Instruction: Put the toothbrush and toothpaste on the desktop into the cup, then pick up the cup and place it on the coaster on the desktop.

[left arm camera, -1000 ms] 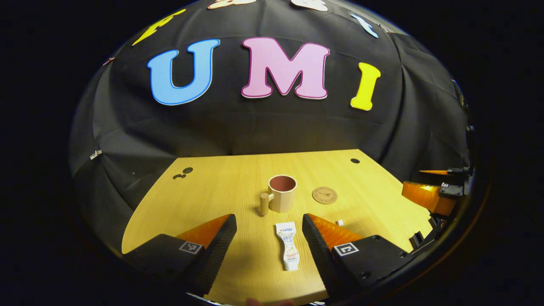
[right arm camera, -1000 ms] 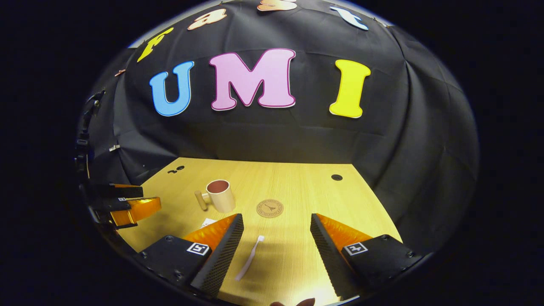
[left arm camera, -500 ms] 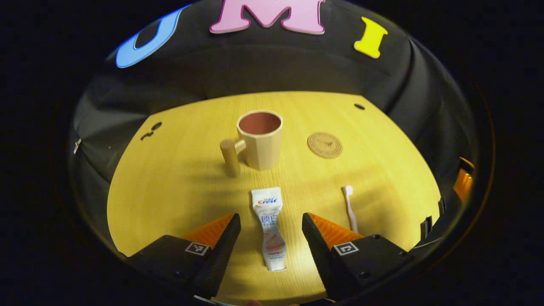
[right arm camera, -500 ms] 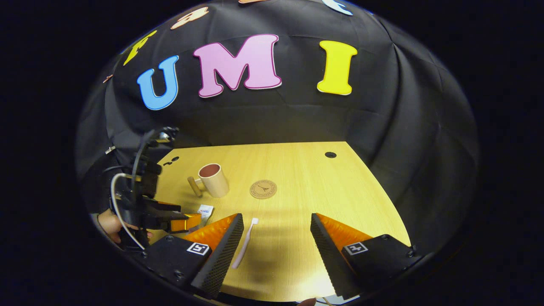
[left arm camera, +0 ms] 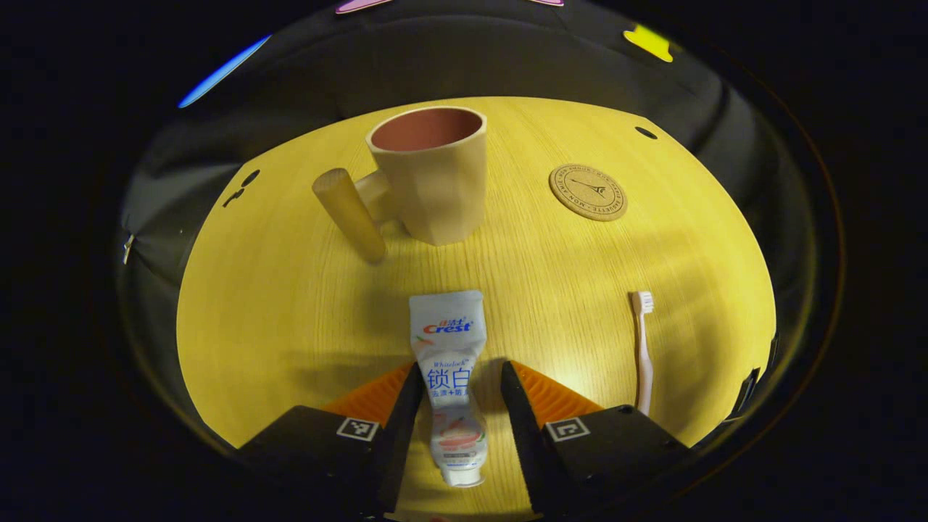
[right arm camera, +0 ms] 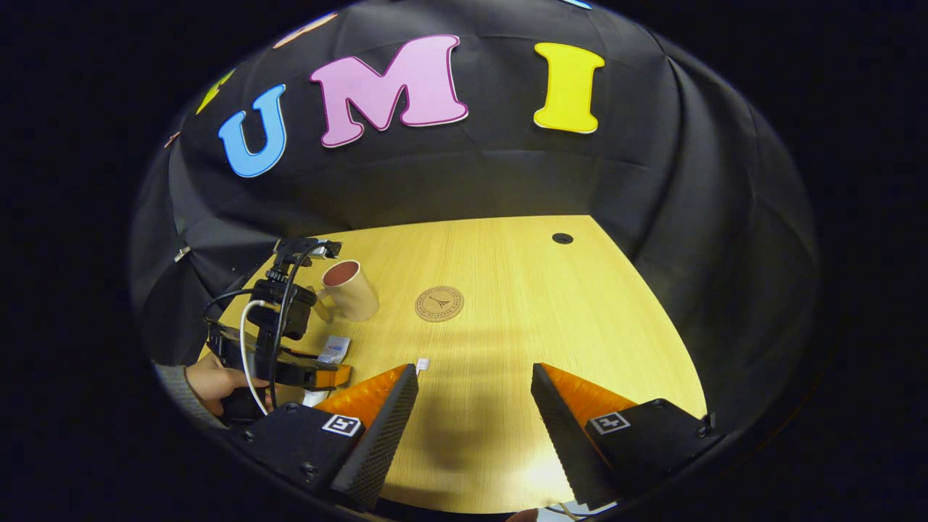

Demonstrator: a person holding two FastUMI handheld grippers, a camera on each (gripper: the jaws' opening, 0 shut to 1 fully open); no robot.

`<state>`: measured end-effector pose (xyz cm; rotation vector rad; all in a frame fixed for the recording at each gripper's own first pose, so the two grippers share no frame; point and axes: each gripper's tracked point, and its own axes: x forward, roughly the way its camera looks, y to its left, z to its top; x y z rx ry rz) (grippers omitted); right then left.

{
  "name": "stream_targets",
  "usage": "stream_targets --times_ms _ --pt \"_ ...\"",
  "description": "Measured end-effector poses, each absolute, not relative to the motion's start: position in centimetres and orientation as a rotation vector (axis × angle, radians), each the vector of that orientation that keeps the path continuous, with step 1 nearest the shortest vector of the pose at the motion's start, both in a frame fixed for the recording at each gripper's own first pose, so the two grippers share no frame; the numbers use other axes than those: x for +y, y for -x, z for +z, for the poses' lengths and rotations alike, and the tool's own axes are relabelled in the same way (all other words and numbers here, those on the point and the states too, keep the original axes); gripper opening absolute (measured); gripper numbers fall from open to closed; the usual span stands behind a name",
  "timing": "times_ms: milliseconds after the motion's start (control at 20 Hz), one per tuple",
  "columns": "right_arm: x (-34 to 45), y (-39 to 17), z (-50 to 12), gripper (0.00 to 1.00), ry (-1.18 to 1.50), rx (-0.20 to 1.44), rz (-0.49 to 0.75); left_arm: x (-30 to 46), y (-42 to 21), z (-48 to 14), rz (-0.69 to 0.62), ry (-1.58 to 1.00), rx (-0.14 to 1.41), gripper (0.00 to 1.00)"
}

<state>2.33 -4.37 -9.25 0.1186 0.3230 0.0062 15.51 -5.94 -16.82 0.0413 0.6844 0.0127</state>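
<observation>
The toothpaste (left arm camera: 451,370) lies flat on the table (left arm camera: 275,290), its cap end toward the camera in the left gripper view and its flat crimped end pointing at the cup (left arm camera: 431,174). The left gripper (left arm camera: 455,406) is low over it, with one finger on each side of the tube's lower half. The jaws are narrowed around the tube, but I cannot tell if both fingers really press on it. The cup stands upright behind the toothpaste, with its handle to the left in this view. The coaster (left arm camera: 588,191) lies to the right of the cup, apart from it. The toothbrush (left arm camera: 641,348) lies on the table to the right of the toothpaste, with bristles toward the coaster.

In the right gripper view, the right gripper (right arm camera: 475,406) hangs above the bare table with its jaws wide apart and holding nothing. The toothbrush head (right arm camera: 423,364) shows just beside its left finger. Farther left, a hand (right arm camera: 214,380) holds the left gripper over the toothpaste, near the cup.
</observation>
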Motion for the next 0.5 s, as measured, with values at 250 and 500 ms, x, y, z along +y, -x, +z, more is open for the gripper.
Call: stream_targets --times_ms 250,500 --pt "-1.3 -5.3 -14.3 0.89 -0.096 0.52 0.048 -6.5 -15.2 -17.1 -0.032 -0.076 0.738 0.36" --pt "3.0 -8.0 -18.9 0.81 -0.075 0.665 0.098 -7.0 -14.4 -16.7 -0.124 -0.04 0.723 0.21"
